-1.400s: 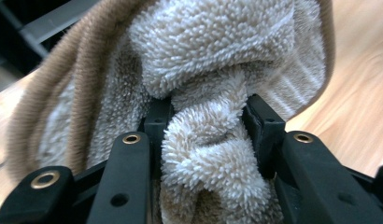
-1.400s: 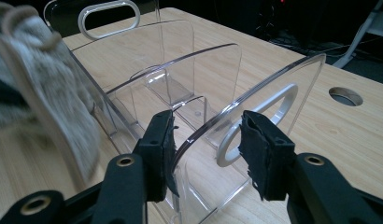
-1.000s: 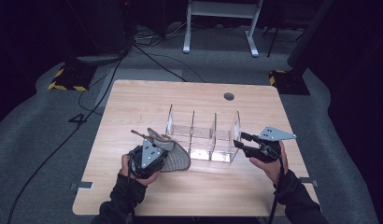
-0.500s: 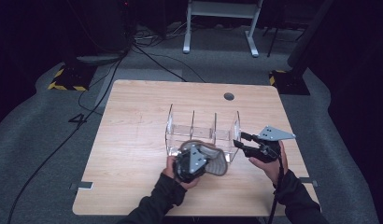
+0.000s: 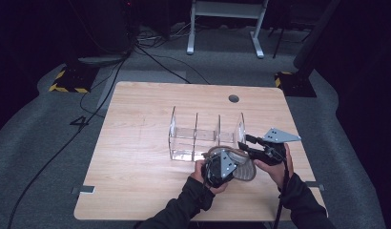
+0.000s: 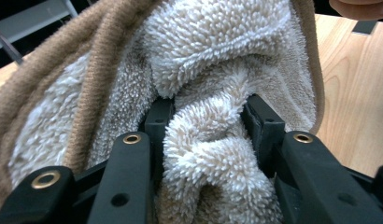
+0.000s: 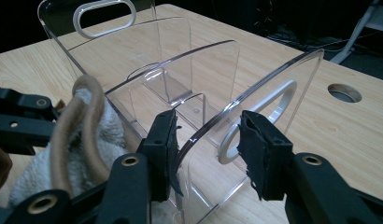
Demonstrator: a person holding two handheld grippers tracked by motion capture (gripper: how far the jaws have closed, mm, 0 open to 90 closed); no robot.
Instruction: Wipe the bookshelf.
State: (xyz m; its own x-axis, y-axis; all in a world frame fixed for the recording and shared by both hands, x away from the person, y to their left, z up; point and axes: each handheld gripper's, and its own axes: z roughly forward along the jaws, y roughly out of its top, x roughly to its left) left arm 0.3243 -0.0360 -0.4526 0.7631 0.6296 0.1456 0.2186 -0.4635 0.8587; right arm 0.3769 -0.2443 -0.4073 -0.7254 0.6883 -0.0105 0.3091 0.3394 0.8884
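Slipper [image 6: 217, 93] is clamped in my left gripper [image 6: 206, 121]: both pads bite into a bunched fold of the cream fleece lining, tan outer edge wrapping around on the left. From the high view the slipper [image 5: 243, 167] hangs off the left gripper [image 5: 221, 168] just in front of the clear organiser [image 5: 184, 138], at its right end, right beside my right gripper [image 5: 243, 145].

Right gripper [image 7: 208, 140] straddles the organiser's end wall [image 7: 255, 93], the panel with the oval handle cut-out. Left pad sits against the inner face; right pad looks slightly off the outer face, so I can't tell if it's truly clamped. Its jaws have just been closing a little, with the wall between them.

Organiser stands upright on the wooden table [image 5: 136, 181], three compartments, dividers visible. In the right gripper view the slipper's [image 7: 82, 135] tan rim and fleece sit low left, against the organiser's near corner.
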